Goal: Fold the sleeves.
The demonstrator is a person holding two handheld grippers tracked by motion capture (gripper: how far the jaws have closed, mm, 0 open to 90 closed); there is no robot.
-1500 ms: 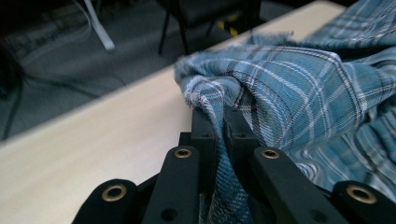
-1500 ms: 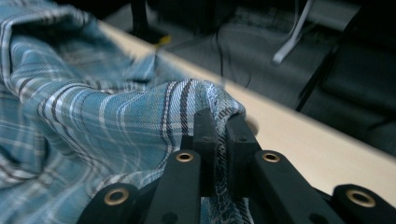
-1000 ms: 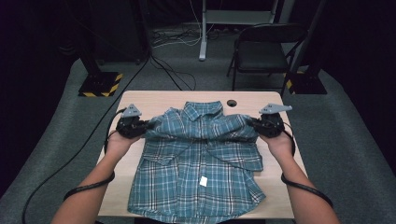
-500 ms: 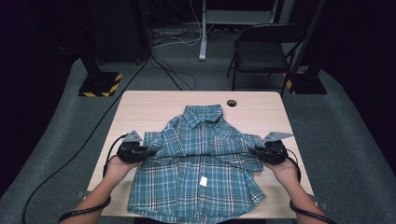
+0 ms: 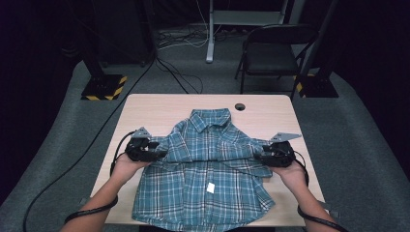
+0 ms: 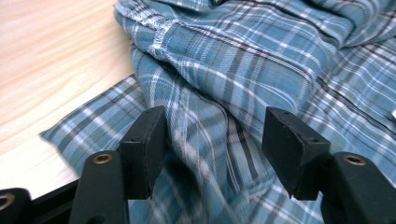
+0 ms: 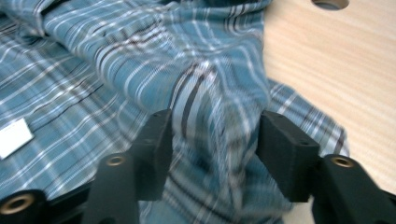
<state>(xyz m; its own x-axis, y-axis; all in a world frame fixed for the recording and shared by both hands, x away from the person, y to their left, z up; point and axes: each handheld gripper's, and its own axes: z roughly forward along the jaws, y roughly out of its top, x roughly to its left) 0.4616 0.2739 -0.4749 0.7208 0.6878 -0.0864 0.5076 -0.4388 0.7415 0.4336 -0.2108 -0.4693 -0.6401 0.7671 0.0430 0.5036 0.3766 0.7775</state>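
Looking down from the high view: lying on a pale wooden table (image 5: 159, 108) with a round cable hole (image 5: 240, 106), a blue plaid shirt (image 5: 208, 193), collar away from the person, sleeves folded inward. Standing beyond on grey carpet, a black folding chair (image 5: 270, 53) and hazard-striped stand bases (image 5: 104, 87). Resting at the shirt's sides, left gripper (image 5: 157, 154) and right gripper (image 5: 259, 155), lower and nearer the person than a second ago, shirt top now lying flat.

Left gripper view: jaws just opening, standing apart, pads (image 6: 144, 149) off the cloth, sleeve fabric between.

Right gripper view: same, jaws just spreading, bunched plaid between, not pinched.
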